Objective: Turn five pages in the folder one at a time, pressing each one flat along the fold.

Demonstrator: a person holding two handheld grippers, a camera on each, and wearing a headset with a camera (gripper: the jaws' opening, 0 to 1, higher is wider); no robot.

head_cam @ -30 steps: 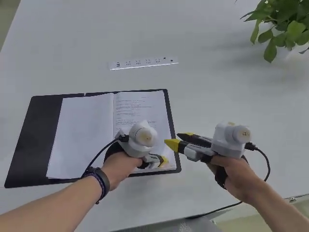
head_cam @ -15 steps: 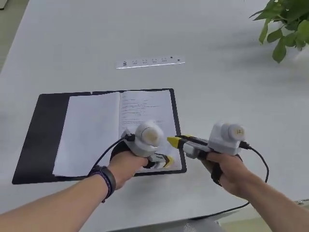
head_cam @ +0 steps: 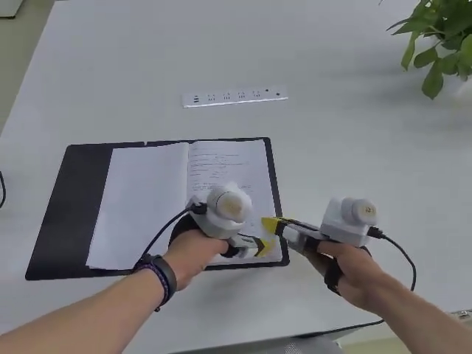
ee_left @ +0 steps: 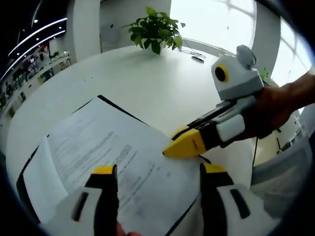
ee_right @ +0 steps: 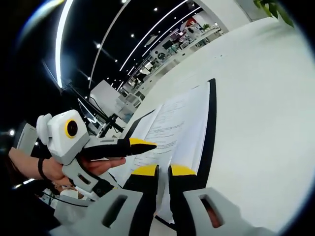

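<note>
The table [head_cam: 354, 147] is wide and mostly bare. The folder [head_cam: 66, 206] lies open toward its near edge, left of the middle, with its black cover flat on the surface. A blank-looking left page [head_cam: 144, 199] rests on the left half and a printed right page [head_cam: 228, 177] on the right, both lying fairly flat at the fold. At least one sheet seems to be over already, but how many of the five are done cannot be read from the stack. No page is lifted, so I judge this to be the start of another turn.

There is plenty of room. Behind the folder the table runs clear to the power strip [head_cam: 234, 96], and the plant [head_cam: 442, 37] stands well apart toward the far right corner. Left of the folder there is bare table for a page to swing over and land. The tight spot is the near edge, because the folder's lower border sits close to it and both hands work there.

The left gripper [ee_left: 158, 171] hovers with its jaws spread wide over the lower part of the right page. The right gripper [ee_right: 163, 171] has its jaws drawn almost together, and its tip sits at that page's lower right corner — whether paper is pinched between them cannot be told. The two tips sit just beside each other.
</note>
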